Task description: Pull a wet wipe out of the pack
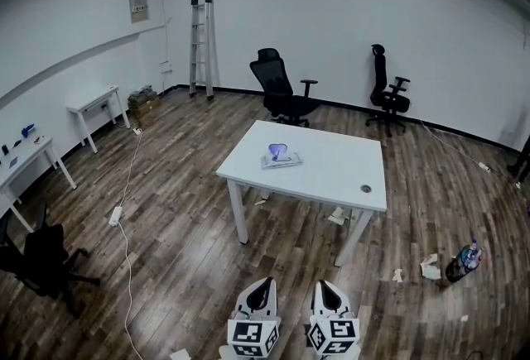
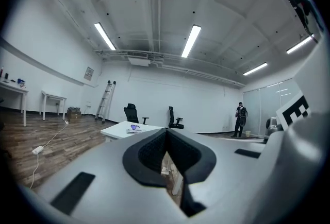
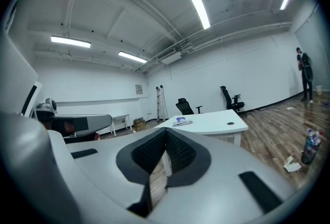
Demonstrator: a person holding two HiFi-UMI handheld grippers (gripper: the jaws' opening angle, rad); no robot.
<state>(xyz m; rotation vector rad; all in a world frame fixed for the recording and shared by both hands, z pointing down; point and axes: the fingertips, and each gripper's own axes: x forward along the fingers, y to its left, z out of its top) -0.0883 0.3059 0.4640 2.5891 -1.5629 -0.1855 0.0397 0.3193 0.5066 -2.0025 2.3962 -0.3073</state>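
The wet wipe pack (image 1: 281, 156) lies flat on the far left part of the white table (image 1: 331, 172) in the middle of the room, with a bluish wipe sticking up from it. It also shows small and far off as the pack (image 2: 135, 127) in the left gripper view and the pack (image 3: 181, 121) in the right gripper view. My left gripper (image 1: 259, 294) and right gripper (image 1: 330, 294) are side by side at the bottom of the head view, well short of the table. Both point level toward it. Each is shut with nothing between its jaws.
Two black office chairs (image 1: 283, 89) (image 1: 386, 93) stand behind the table, and a ladder (image 1: 201, 44) leans on the back wall. White side desks (image 1: 95, 102) line the left wall, with another black chair (image 1: 45, 259) nearby. A cable with power strip (image 1: 116, 216), bottles (image 1: 464, 261) and paper scraps lie on the floor. A person (image 2: 240, 119) stands far off.
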